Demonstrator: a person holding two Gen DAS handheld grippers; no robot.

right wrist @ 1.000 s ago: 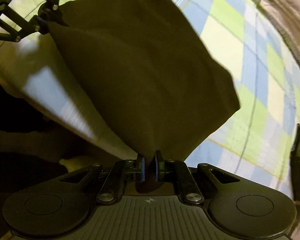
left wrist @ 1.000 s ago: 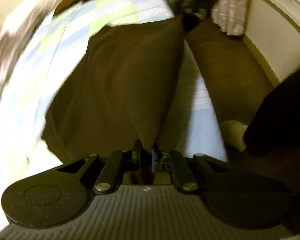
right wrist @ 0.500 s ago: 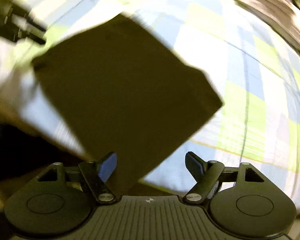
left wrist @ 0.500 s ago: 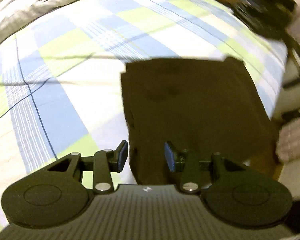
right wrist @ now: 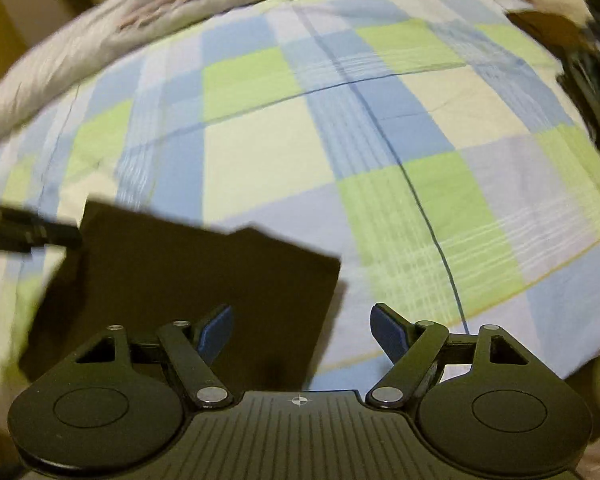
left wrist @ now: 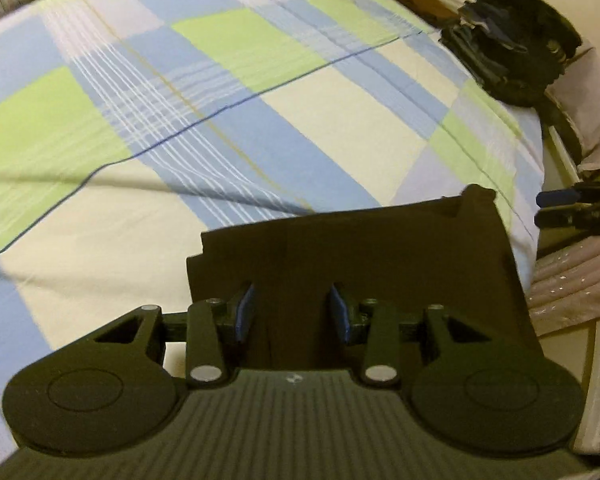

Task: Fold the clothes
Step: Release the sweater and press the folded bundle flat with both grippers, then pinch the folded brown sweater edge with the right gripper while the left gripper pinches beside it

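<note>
A dark brown folded garment (left wrist: 364, 256) lies flat at the near edge of the checked bed. It also shows in the right wrist view (right wrist: 188, 280), lower left. My left gripper (left wrist: 292, 312) is open and empty, just above the garment's near edge. My right gripper (right wrist: 302, 330) is wide open and empty, above the garment's right corner. The right gripper's tips show at the right edge of the left wrist view (left wrist: 572, 208). The left gripper's tip shows at the left edge of the right wrist view (right wrist: 24, 232).
The bed has a blue, green and cream checked sheet (left wrist: 220, 92). A pile of dark clothes (left wrist: 512, 48) sits at its far right corner. A grey quilt (right wrist: 112, 36) lies along the far side. A patterned cloth (left wrist: 572, 276) hangs beside the bed.
Both grippers held the brown garment hanging a second ago. They laid it on the bed and opened. Now both have drawn back from it, and the right one is open wider.
</note>
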